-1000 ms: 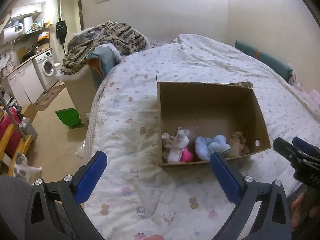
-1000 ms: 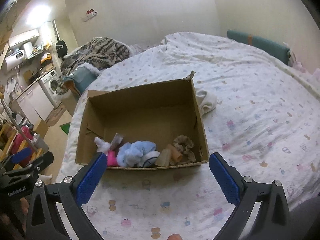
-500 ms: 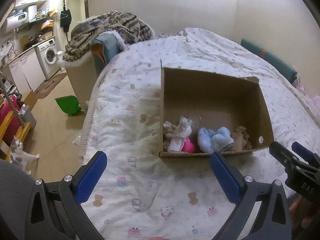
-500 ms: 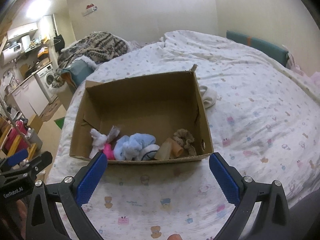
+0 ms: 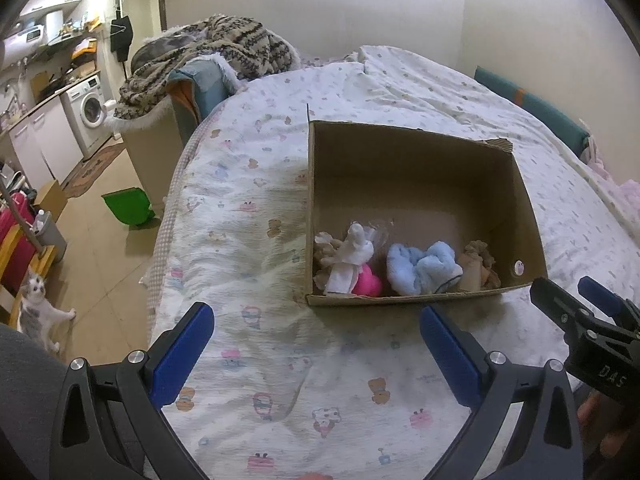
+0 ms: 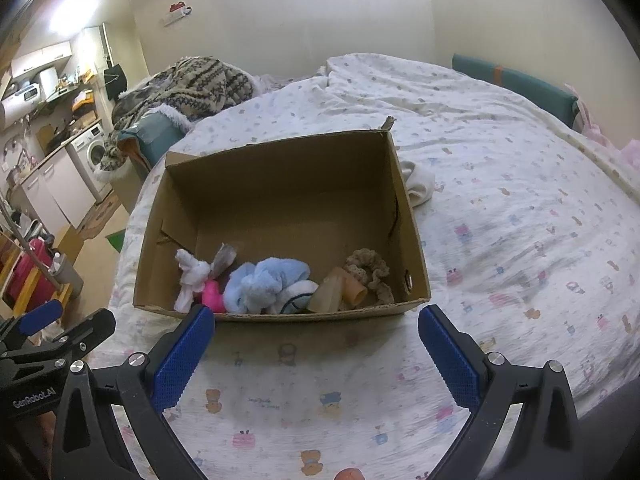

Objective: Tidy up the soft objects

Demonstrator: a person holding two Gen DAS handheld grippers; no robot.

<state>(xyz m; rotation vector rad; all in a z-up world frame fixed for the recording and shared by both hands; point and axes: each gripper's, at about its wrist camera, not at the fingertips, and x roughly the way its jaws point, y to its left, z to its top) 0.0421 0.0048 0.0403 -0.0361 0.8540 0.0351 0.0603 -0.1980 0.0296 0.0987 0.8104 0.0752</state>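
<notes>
An open cardboard box (image 5: 416,152) (image 6: 280,168) sits on the bed. Along its near wall lie a white plush (image 5: 352,252) (image 6: 192,274), a pink toy (image 5: 368,284) (image 6: 211,296), a light blue cloth (image 5: 420,266) (image 6: 264,284), a tan scrunchie (image 6: 370,272) (image 5: 480,252) and an orange piece (image 6: 352,290). My left gripper (image 5: 316,348) is open and empty, over the bed in front of the box. My right gripper (image 6: 316,344) is open and empty, just before the box's near wall. A white cloth (image 6: 418,186) lies on the bed right of the box.
The bed has a patterned white sheet (image 5: 256,240). A knitted blanket pile (image 5: 208,52) lies at the bed's far left corner. On the floor to the left are a green dustpan (image 5: 128,206), a cat (image 5: 38,308) and a washing machine (image 5: 90,116). A teal cushion (image 6: 516,84) lies against the far wall.
Both grippers have risen and tilted down a little, so the box interior shows more fully. Both stay open; the box contents have not moved.
</notes>
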